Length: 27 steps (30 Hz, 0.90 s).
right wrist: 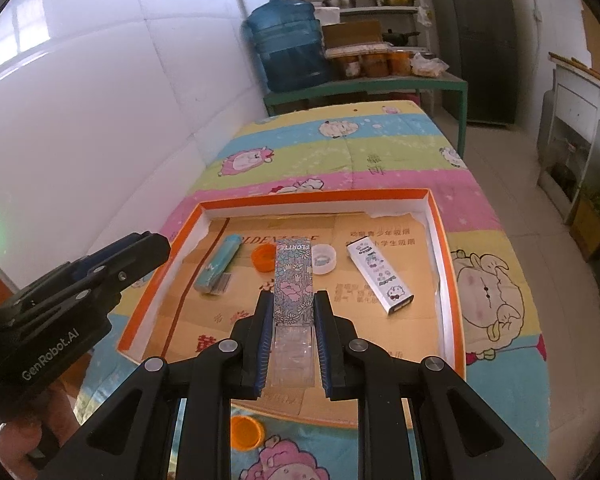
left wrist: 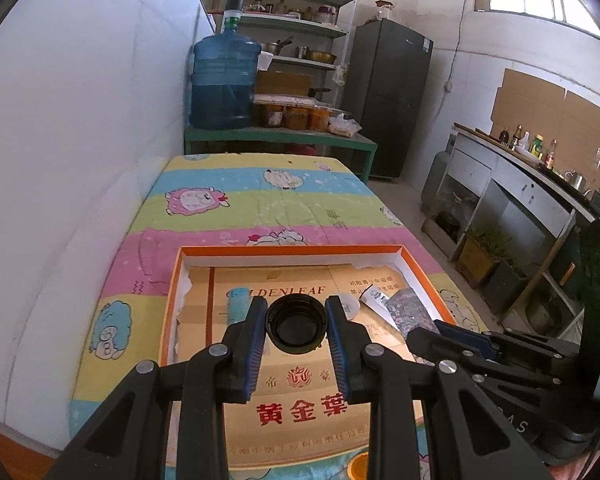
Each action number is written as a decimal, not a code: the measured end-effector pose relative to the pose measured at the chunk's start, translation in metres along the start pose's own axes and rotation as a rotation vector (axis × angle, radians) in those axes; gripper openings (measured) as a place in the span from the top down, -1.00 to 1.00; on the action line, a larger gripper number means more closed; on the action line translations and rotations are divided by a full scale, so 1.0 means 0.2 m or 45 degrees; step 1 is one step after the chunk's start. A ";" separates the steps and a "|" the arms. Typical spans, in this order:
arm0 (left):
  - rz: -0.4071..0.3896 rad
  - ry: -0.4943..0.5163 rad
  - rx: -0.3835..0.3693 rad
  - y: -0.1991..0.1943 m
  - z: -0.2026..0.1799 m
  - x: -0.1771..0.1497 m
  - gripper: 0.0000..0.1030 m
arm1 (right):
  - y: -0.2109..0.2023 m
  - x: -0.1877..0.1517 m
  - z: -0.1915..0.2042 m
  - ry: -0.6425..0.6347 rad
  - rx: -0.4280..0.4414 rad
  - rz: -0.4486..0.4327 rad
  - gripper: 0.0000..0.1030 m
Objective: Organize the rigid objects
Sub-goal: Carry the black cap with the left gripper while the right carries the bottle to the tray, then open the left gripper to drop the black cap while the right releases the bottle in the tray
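Above the orange tray (right wrist: 446, 280), the left gripper (left wrist: 296, 322) clamps a black cap (left wrist: 296, 322) between narrowly parted fingers; the right gripper (right wrist: 293, 312) clamps a floral box (right wrist: 293, 280), long axis running straight ahead along its nearly closed fingers.

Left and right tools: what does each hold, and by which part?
Left tool grips a black cap by its rim sides. Right tool grips a floral box by its long sides, near its clear end.

Table (right wrist: 380, 152), covered by a striped cartoon-sheep cloth (right wrist: 496, 248). Laid on the cloth: one shallow orange-rimmed box (right wrist: 446, 248), lined with flattened cardboard (right wrist: 380, 232); one orange cap (right wrist: 246, 432), set just outside the box's near edge.
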State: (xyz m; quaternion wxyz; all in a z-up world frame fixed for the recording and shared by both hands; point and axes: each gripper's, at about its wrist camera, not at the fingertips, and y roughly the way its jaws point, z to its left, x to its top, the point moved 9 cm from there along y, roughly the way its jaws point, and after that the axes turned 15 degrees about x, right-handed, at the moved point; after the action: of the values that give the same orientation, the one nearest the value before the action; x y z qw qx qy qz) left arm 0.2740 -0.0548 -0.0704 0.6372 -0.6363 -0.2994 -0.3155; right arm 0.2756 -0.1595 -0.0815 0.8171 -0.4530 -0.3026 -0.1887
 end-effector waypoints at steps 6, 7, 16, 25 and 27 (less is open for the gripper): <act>0.054 0.024 -0.006 0.11 -0.04 -0.05 0.42 | 0.07 -0.02 -0.06 0.019 0.001 0.030 0.61; 0.063 0.030 -0.005 0.13 -0.05 -0.06 0.42 | 0.08 -0.02 -0.07 0.021 0.001 0.036 0.61; 0.158 0.098 0.025 0.29 -0.11 -0.18 0.42 | 0.19 -0.07 -0.14 0.003 -0.028 0.090 0.61; 0.214 0.114 0.024 0.37 -0.13 -0.25 0.42 | 0.24 -0.09 -0.18 0.009 -0.039 0.127 0.61; 0.223 0.116 0.022 0.38 -0.13 -0.26 0.42 | 0.25 -0.10 -0.18 0.010 -0.041 0.134 0.60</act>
State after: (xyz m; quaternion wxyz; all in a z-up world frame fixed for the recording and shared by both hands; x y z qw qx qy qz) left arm 0.3006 -0.0809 -0.1598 0.6808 -0.6394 -0.2163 -0.2846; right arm 0.3021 -0.1635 -0.1410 0.8196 -0.4808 -0.2720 -0.1521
